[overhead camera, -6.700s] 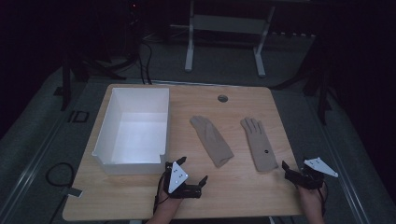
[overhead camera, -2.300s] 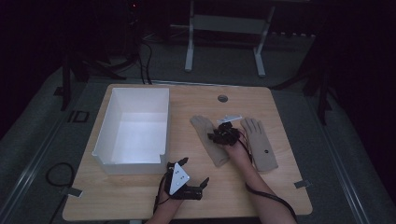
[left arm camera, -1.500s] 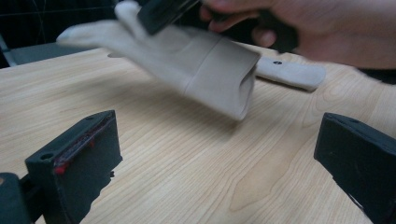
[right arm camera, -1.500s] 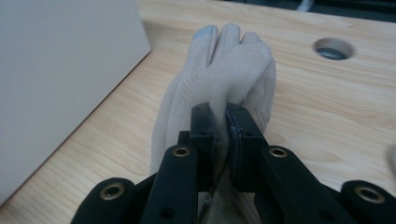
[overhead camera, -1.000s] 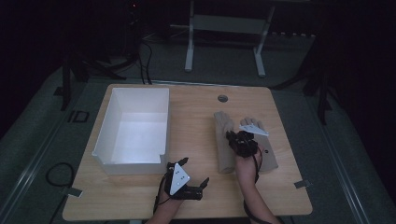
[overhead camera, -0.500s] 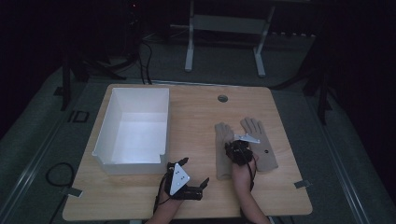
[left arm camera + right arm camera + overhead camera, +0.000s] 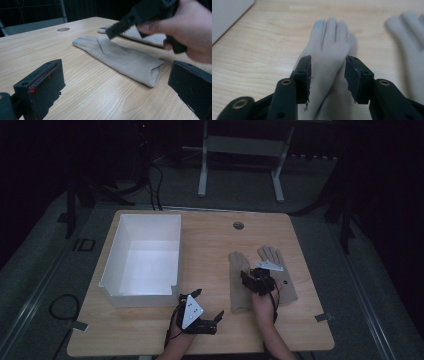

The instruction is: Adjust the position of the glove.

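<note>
two beige gloves lay flat on the wooden bench, to the right of a white open box. the left glove lay palm down with its fingers pointing away from the person and its cuff toward the near edge; the right glove lay just beside it, fingers likewise pointing away. the right claw, held in the right hand, hovered low over the left glove, near the gap between the two gloves. in the right gripper view its jaws stood apart, one on each side of the left glove's palm, and the pads did not press on the fabric; they had just been opening, with the glove beneath them. the left claw rested near the front edge of the bench, in front of the box, its jaws wide apart and holding nothing. in the left gripper view the left glove lay ahead on the bench, cuff nearest.
</note>
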Motion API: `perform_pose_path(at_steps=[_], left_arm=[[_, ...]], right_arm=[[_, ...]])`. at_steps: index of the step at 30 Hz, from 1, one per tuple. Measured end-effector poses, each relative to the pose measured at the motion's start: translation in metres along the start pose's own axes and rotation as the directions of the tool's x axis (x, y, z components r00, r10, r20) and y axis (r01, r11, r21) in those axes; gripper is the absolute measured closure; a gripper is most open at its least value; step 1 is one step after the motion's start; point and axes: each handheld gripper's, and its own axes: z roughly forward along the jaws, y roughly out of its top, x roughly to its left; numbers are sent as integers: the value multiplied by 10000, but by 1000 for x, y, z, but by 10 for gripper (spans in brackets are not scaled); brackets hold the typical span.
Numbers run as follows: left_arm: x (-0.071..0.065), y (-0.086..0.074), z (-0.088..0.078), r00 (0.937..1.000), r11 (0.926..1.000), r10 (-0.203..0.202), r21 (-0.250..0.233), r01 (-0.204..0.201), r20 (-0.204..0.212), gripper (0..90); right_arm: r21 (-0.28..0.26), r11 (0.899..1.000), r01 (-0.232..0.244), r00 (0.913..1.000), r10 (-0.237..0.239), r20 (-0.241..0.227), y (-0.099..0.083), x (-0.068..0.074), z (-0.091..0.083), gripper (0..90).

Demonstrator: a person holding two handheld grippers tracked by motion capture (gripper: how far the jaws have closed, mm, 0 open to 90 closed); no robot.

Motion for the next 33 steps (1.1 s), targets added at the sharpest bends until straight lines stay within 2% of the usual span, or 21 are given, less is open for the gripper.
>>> perform_pose_path(at_steps=[4,9,10,11,13,14,16,19,20,23,25,27,28,33], left_arm=[[0,0,0,10000,10000,2,3,-2,-4,7],[0,0,0,10000,10000,-17,0,17,-7,7],[0,0,0,10000,10000,-7,21,7,-7,7],[0,0,0,10000,10000,-5,14,5,-5,7],[0,0,0,10000,10000,-14,11,14,-3,7],[0,0,0,10000,10000,-16,11,16,0,7],[0,0,0,10000,10000,-17,10,17,-8,7],[0,0,0,10000,10000,-2,14,2,-2,7],[0,0,0,10000,10000,-2,14,2,-2,7],[0,0,0,10000,10000,-25,13,25,-9,7],[0,0,0,10000,10000,-76,-8,76,-15,7],[0,0,0,10000,10000,-92,-19,92,-17,7],[0,0,0,10000,10000,-64,-10,64,-22,7],[0,0,0,10000,10000,-65,-4,65,-20,7]], right_arm=[[-415,9967,693,9976,-692,45,12,-6,-10,549],[-730,9917,1058,9934,-1087,-378,22,-17,-19,547],[-789,9895,1207,9918,-1237,-337,26,-25,-23,548],[-871,9886,1227,9906,-1274,-500,27,-28,-24,548],[-945,9864,1345,9896,-1386,-390,30,-36,-29,547],[-953,9849,1447,9876,-1497,-477,31,-41,-31,541],[-903,9818,1671,9848,-1707,-331,33,-48,-35,566],[-806,9753,2054,9773,-2088,-365,38,-65,-40,579],[-806,9753,2054,9773,-2088,-365,38,-65,-40,579],[-693,9741,2153,9750,-2184,-401,40,-88,-46,551],[-667,9731,2204,9738,-2235,-428,39,-98,-48,529],[-637,9735,2196,9736,-2229,-491,39,-102,-47,519],[-508,9773,2056,9760,-2086,-623,36,-113,-46,522],[-139,9799,1990,9770,-1995,-748,27,-132,-41,535]])
